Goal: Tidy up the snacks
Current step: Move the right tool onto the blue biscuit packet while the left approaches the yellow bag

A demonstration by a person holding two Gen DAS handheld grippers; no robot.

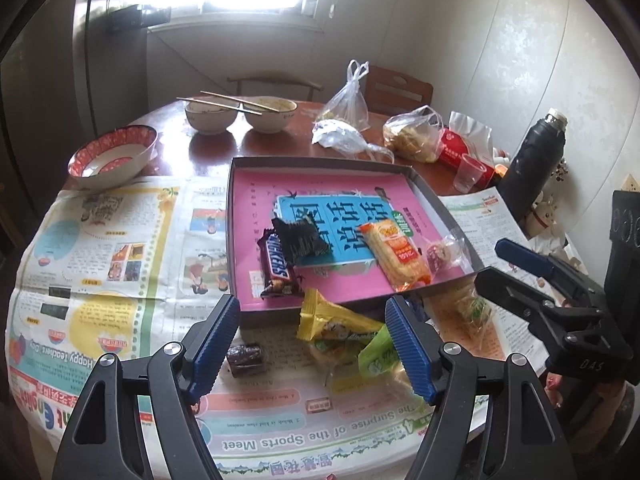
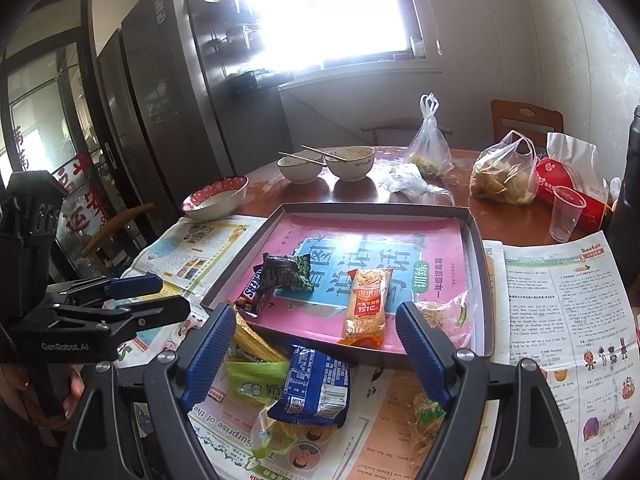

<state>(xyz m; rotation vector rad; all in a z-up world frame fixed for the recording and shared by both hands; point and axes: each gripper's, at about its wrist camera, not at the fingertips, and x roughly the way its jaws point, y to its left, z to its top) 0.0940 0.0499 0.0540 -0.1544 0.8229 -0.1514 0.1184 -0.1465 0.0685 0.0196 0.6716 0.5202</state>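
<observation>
Four wrapped snacks lie inside the shallow tray (image 1: 436, 196), which sits at the middle of the table on a pink book cover; more lie loose on the newspaper (image 1: 120, 272) at the tray's 6 o'clock side. Inside the tray, left wrist view: Snickers bar (image 1: 276, 266), long axis running roughly 12 to 6 o'clock, near end at the front rim; black-green packet (image 1: 304, 242), crumpled, overlapping the bar's upper end at its 2 o'clock; orange cracker pack (image 1: 398, 254), long axis from 11 to 5 o'clock, lower end touching the front rim; clear-wrapped sweet (image 1: 442, 254) just beside it at 3 o'clock. Outside the tray: yellow packet (image 1: 332, 322) leaning against the front rim, long axis 10 to 4 o'clock; green packet (image 1: 378, 354) touching it at 5 o'clock; small dark sweet (image 1: 246, 358) apart at 9 o'clock; blue packet (image 2: 316, 384) in the right wrist view, long axis near 12 to 6 o'clock, lying over the green one. Left gripper (image 1: 316, 344): jaws released, spread wide either side of the yellow and green packets, pads pressing nothing. Right gripper (image 2: 316, 356): jaws likewise released, hovering over the blue packet, nothing grasped.
</observation>
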